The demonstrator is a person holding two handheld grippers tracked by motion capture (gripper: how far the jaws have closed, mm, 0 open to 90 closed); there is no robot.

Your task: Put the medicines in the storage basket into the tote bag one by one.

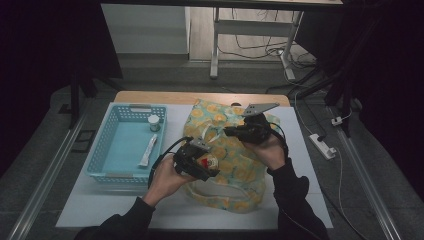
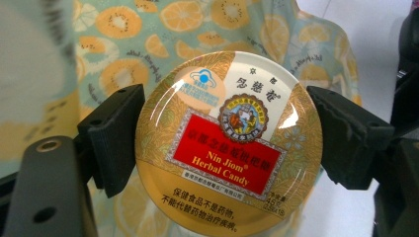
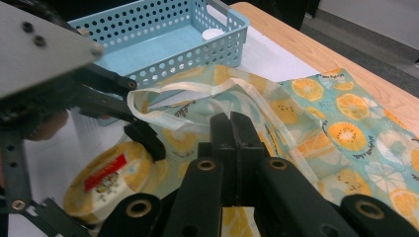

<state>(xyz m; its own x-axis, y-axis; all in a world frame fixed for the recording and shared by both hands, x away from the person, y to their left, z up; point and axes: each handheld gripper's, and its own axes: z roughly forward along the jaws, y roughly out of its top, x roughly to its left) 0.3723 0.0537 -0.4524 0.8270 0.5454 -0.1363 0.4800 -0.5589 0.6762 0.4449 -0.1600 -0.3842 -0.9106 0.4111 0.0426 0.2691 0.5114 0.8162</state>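
Between left gripper (image 2: 225, 143) jaws: candy tin (image 2: 228, 143).

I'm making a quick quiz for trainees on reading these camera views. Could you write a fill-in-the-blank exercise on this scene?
1. The left claw is shut on a round ____ of herbal candy.
2. The bag on the table is printed with slices of ____.
3. The white tube lies inside the blue ____.
4. The jaws of the right claw are ____, pinching the bag's fabric.

Missing words: tin; orange; basket; shut
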